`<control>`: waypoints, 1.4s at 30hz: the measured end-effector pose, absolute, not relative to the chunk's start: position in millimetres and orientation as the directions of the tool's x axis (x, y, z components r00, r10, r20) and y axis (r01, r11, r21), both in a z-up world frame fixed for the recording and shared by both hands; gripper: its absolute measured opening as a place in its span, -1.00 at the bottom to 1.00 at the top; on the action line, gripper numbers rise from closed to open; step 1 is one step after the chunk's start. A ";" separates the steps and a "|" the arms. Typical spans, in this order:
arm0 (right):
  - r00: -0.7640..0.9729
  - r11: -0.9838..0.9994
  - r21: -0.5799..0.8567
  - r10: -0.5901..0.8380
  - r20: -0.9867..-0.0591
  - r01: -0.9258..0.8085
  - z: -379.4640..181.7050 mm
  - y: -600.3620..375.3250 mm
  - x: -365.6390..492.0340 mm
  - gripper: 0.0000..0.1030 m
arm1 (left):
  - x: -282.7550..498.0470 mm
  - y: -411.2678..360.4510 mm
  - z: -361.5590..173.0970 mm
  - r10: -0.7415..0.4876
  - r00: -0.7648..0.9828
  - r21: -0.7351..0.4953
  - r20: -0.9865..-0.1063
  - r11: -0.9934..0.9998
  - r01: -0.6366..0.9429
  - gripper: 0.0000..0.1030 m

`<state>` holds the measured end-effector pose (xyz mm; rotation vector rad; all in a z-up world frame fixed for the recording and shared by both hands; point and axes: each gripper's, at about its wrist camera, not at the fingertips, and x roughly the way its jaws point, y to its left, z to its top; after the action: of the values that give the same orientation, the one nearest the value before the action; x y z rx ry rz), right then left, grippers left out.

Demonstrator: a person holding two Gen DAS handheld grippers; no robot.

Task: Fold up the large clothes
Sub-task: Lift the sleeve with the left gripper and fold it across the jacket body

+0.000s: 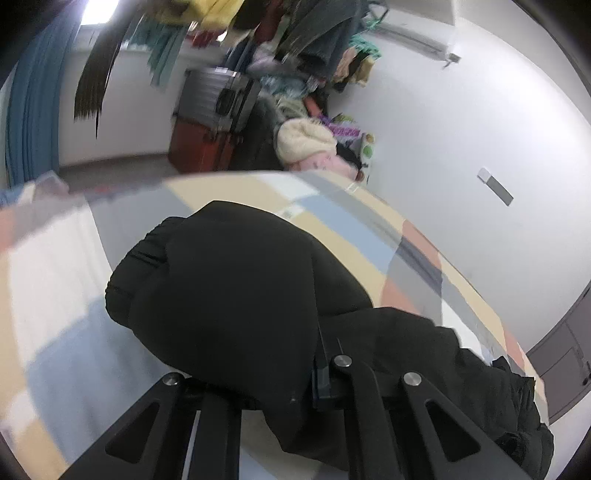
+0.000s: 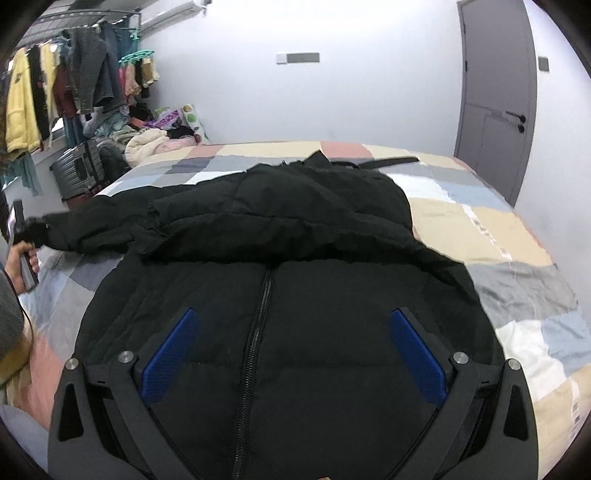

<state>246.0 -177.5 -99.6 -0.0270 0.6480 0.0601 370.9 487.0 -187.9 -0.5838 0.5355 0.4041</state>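
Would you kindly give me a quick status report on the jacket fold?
Left gripper shut on sleeve. Right gripper open above black puffer jacket, which is zipped, on patchwork bed. Nothing in the way.

Two wrist fisheyes over one bed

The left view looks down along its hand-held gripper, pressed close against the black puffer jacket, facing the clothes rack and suitcases. The right view sits behind its hand-held gripper, facing across the patchwork bed toward the grey door. Both share jacket, bed and rack.
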 end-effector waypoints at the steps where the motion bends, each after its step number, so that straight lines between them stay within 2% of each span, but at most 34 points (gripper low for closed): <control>1: 0.807 0.997 -0.023 0.046 -0.589 -0.074 -95.3 -176.9 242.2 1.00 | 367.3 481.3 -175.2 0.214 0.792 -0.395 -0.572 0.774 -0.495 -0.75; 13: 0.872 0.996 -0.007 0.074 -0.483 -0.088 -61.5 -208.1 224.0 1.00 | 347.8 371.6 -29.2 0.273 0.831 -0.186 -0.485 0.896 -0.403 -0.75; 18: 0.892 0.997 0.010 0.069 -0.446 -0.072 -59.8 -218.7 216.6 1.00 | 346.0 307.3 8.1 0.230 0.868 -0.151 -0.440 0.934 -0.325 -0.75; 25: 0.895 0.996 0.044 0.087 -0.438 -0.075 -62.2 -228.7 213.1 1.00 | 356.1 196.6 54.7 0.158 0.912 -0.078 -0.378 0.976 -0.201 -0.75; 33: 0.893 0.993 0.107 0.098 -0.439 -0.056 -65.9 -245.3 213.6 1.00 | 377.0 66.4 63.1 0.030 0.939 -0.010 -0.343 0.999 -0.036 -0.75; 42: 0.882 0.981 0.195 0.111 -0.458 -0.023 -82.9 -268.0 222.3 1.00 | 413.2 -84.6 -1.9 -0.235 0.890 -0.047 -0.392 0.971 0.236 -0.75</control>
<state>222.3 -268.0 -82.9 0.1866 0.4868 0.0702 413.2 -84.6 -1.9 0.0020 0.4067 -0.2443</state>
